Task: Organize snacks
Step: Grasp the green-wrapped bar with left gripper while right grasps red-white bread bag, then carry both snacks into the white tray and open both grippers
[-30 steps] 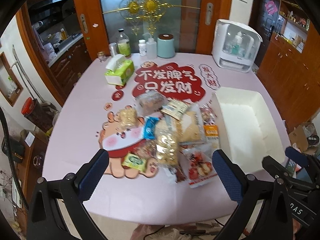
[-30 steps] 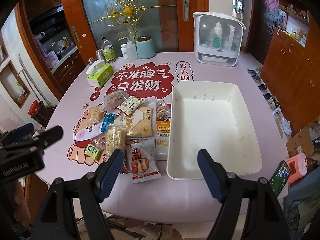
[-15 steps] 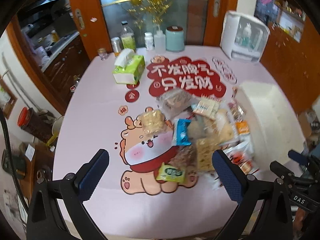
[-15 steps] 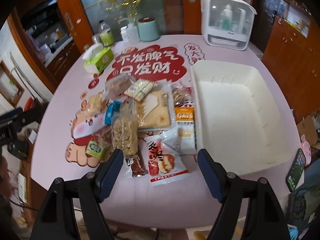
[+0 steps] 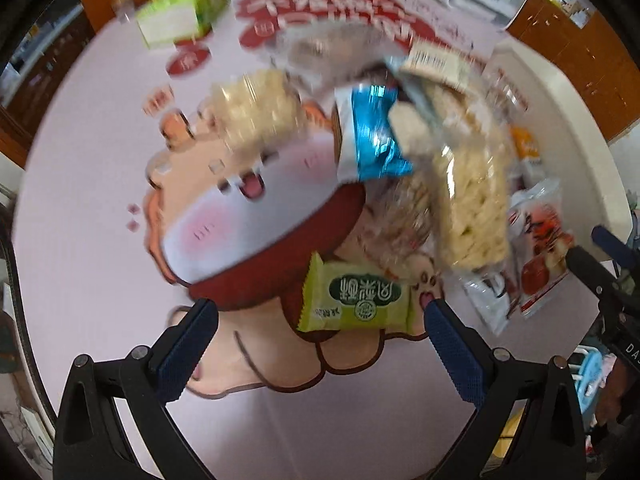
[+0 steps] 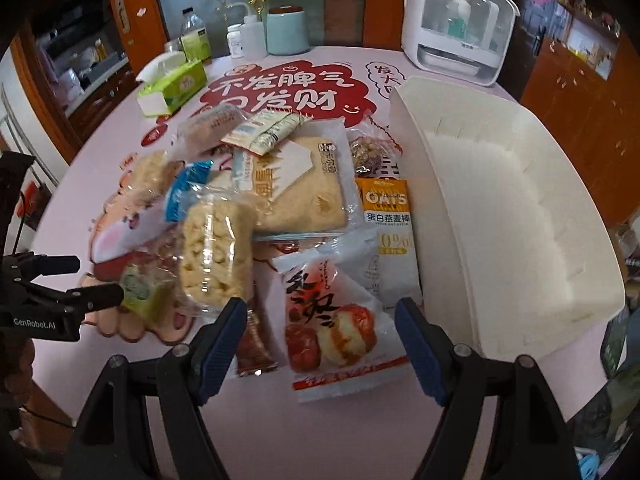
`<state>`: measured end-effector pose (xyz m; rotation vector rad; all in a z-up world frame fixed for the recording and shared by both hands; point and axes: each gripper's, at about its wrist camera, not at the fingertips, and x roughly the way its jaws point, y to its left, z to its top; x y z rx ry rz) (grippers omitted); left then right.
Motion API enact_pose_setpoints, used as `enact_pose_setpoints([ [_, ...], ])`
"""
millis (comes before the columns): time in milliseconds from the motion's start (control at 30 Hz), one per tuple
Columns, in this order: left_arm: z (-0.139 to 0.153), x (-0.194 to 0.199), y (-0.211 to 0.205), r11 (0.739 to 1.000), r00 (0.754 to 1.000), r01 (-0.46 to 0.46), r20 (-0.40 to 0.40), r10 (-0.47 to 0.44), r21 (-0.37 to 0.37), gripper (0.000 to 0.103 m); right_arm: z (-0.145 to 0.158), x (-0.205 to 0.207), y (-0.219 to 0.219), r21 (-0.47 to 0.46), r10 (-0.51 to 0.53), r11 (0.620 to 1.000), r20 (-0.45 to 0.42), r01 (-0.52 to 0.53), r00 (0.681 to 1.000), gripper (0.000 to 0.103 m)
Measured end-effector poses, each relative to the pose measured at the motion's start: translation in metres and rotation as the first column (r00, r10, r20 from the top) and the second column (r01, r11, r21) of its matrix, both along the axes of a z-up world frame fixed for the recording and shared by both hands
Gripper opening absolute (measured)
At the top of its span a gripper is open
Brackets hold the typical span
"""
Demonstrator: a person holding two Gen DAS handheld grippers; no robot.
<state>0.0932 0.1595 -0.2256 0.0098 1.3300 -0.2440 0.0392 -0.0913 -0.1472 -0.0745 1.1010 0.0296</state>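
Note:
A heap of snack packs lies on the pink table. A small green pack (image 5: 356, 300) sits just ahead of my left gripper (image 5: 320, 320), which is open and empty. Beyond it lie a blue pack (image 5: 372, 136) and a clear bag of puffed rice (image 5: 476, 208). My right gripper (image 6: 320, 320) is open above a white-and-red pack (image 6: 332, 320), with nothing between its fingers. Beside that pack are an oats bar (image 6: 388, 208) and a clear puffed bag (image 6: 214, 256). The white bin (image 6: 516, 216) stands empty to the right. The left gripper (image 6: 96, 300) shows at the right wrist view's left edge.
A green tissue box (image 6: 176, 86), bottles and a teal canister (image 6: 287, 30) stand at the table's far side. A white appliance (image 6: 456, 20) sits at the back right. Wooden cabinets surround the table. The right gripper's arm (image 5: 608, 276) shows at the left view's right edge.
Both grippers have dropped closer to the table and the snacks look much bigger. The left view has tilted down onto the green pack; the right one has closed in on the white-and-red pack.

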Motion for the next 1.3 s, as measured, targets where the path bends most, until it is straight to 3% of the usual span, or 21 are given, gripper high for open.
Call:
enact_pose_setpoints([
  [300, -0.042, 0.005, -0.021, 0.999, 0.997, 0.007, -0.074, -0.01, -0.033, 0.102, -0.027, 0.014, 0.002, -0.096, 0.01, 0.995, -0.026, -0.013, 1.0, 0.077],
  [433, -0.047, 0.006, -0.028, 1.0, 0.999, -0.01, -0.053, 0.009, -0.011, 0.102, -0.032, 0.023, 0.012, -0.149, 0.048, 0.987, -0.035, -0.053, 0.998, 0.077],
  [533, -0.047, 0.009, -0.029, 0.999, 0.998, -0.04, -0.051, 0.041, 0.007, 0.1, -0.04, 0.027, 0.022, -0.18, 0.078, 0.979, -0.076, -0.091, 0.994, 0.07],
  [700, -0.043, 0.007, -0.031, 0.998, 0.997, -0.049, -0.05, 0.051, 0.038, 0.098, -0.05, 0.024, 0.026, -0.213, 0.09, 0.971, -0.105, -0.11, 0.99, 0.066],
  [833, -0.039, 0.001, -0.035, 0.995, 0.998, -0.045, -0.036, 0.048, 0.084, 0.089, -0.052, 0.028, 0.021, -0.196, 0.07, 0.976, -0.125, -0.094, 0.99, 0.054],
  [900, -0.037, -0.002, -0.039, 0.995, 0.999, -0.03, -0.017, 0.032, 0.096, 0.079, -0.053, 0.028, 0.019, -0.184, 0.08, 0.978, -0.124, -0.103, 0.989, 0.05],
  [967, -0.026, -0.007, -0.042, 0.995, 1.0, -0.02, -0.003, 0.02, 0.097, 0.06, -0.053, 0.027, 0.019, -0.186, 0.087, 0.977, -0.118, -0.108, 0.989, 0.048],
  [1100, -0.018, -0.01, -0.044, 0.996, 0.999, -0.038, -0.001, 0.038, 0.083, 0.054, -0.049, 0.024, 0.02, -0.177, 0.093, 0.978, -0.096, -0.109, 0.991, 0.04],
  [1167, -0.016, -0.011, -0.04, 0.997, 0.998, -0.041, -0.036, 0.044, 0.068, 0.053, -0.044, 0.021, 0.018, -0.148, 0.091, 0.984, -0.091, -0.104, 0.992, 0.037],
  [1300, -0.001, -0.02, -0.03, 0.996, 0.999, -0.049, -0.016, 0.051, 0.068, 0.053, -0.036, 0.02, 0.011, -0.064, 0.084, 0.994, -0.087, -0.089, 0.993, 0.036],
])
